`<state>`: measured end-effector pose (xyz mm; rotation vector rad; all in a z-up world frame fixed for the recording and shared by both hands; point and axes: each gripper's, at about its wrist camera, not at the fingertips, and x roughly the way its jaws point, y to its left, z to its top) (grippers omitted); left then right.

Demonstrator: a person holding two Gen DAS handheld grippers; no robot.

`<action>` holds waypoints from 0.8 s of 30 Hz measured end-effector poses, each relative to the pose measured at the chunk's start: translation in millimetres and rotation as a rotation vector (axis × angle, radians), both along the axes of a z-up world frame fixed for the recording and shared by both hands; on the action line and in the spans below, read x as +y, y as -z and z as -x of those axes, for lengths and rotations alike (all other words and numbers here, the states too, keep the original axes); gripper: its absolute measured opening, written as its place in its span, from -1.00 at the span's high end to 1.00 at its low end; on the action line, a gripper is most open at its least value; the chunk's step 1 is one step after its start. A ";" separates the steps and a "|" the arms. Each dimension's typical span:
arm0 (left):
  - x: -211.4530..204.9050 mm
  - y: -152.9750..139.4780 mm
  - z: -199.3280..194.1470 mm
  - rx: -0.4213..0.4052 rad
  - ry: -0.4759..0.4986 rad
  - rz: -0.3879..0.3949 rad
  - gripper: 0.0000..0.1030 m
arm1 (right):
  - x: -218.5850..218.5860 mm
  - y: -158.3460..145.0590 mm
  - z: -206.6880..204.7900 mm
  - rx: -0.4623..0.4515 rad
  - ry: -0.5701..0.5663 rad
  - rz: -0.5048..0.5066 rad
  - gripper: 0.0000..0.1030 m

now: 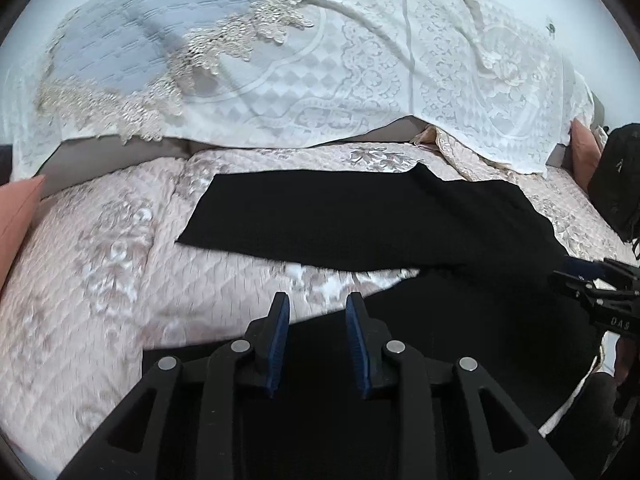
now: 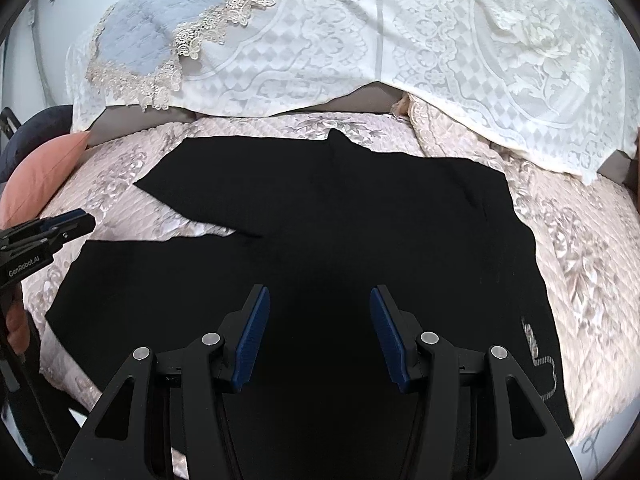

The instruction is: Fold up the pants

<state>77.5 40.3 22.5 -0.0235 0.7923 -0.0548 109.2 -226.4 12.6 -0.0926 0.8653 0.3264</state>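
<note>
Black fabric fills the middle of both views: a pair of black pants [image 2: 320, 216] lies spread flat on a pale pink quilted bedspread [image 2: 592, 264], its two legs splayed apart towards the left with a wedge of quilt showing between them, and a pale drawstring [image 2: 540, 354] curling at the waist end on the right. The right gripper [image 2: 320, 300] hovers above the lower middle of the pants with its blue pads [image 2: 252, 336] standing wide apart and nothing between them; the cloth beneath is not pinched. The left gripper [image 1: 318, 306] hangs over the near leg of the pants [image 1: 360, 216], its blue pads partly apart and gripping nothing, the nearer leg's edge running just beyond its tips. In the right wrist view the left gripper shows at the far left edge, beside the end of the near leg; whether it touches the fabric there cannot be told. The bedspread carries a floral pattern in duller tones. Behind it a white lace cloth [image 2: 400, 40] drapes over a grey headboard, with a blue-grey textured cloth [image 1: 152, 36] edged in cream lace laid over its left part. A salmon-pink cushion [image 2: 44, 176] sits at the left end of the bed, and a black bag [image 1: 618, 176] rests at the right end.
</note>
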 end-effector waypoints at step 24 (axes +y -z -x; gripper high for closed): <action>36.5 43.9 -225.6 0.107 0.272 -0.065 0.10 | -16.7 39.6 -207.4 0.067 -0.238 0.131 -0.03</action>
